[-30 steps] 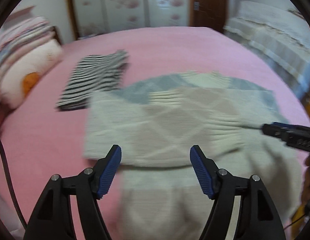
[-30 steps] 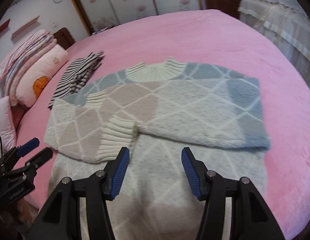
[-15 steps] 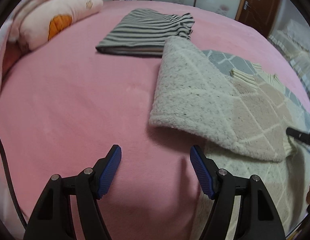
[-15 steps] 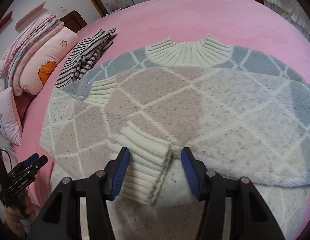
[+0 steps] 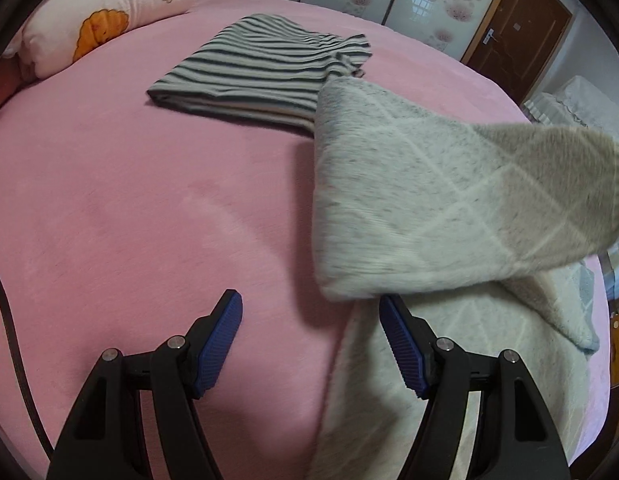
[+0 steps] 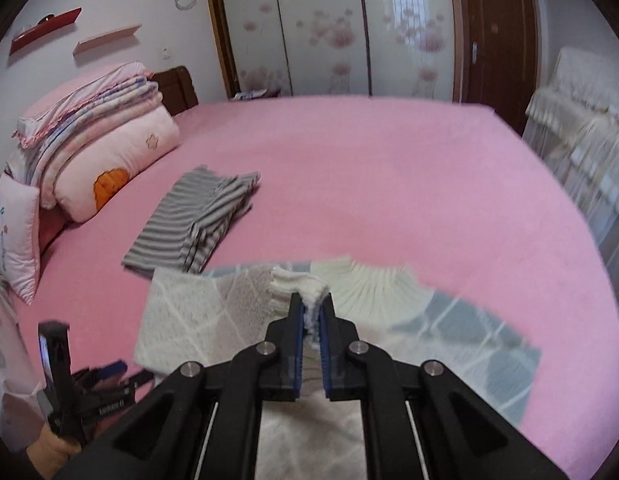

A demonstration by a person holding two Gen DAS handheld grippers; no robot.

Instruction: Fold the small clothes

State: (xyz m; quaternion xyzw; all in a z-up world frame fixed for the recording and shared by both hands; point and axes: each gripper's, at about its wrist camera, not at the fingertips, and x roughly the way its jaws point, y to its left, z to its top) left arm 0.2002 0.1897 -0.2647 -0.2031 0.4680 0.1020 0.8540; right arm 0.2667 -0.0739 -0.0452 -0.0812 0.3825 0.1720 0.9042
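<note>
Here the sweater (image 5: 449, 208) lay on the pink bed (image 5: 149, 220), its ribbed cuff (image 6: 305, 294) pinched and lifted in the right claw (image 6: 309, 320), the sleeve stretched taut toward that claw. The left claw (image 5: 309, 340) hung wide and empty just beside the sweater's folded edge, nearer the hem. Beyond the sweater lay a folded striped garment (image 5: 261, 68).

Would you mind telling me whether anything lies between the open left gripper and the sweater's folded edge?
Nothing visible does: the left gripper is open over bare pink bedding, with the sweater edge just ahead on its right.
</note>
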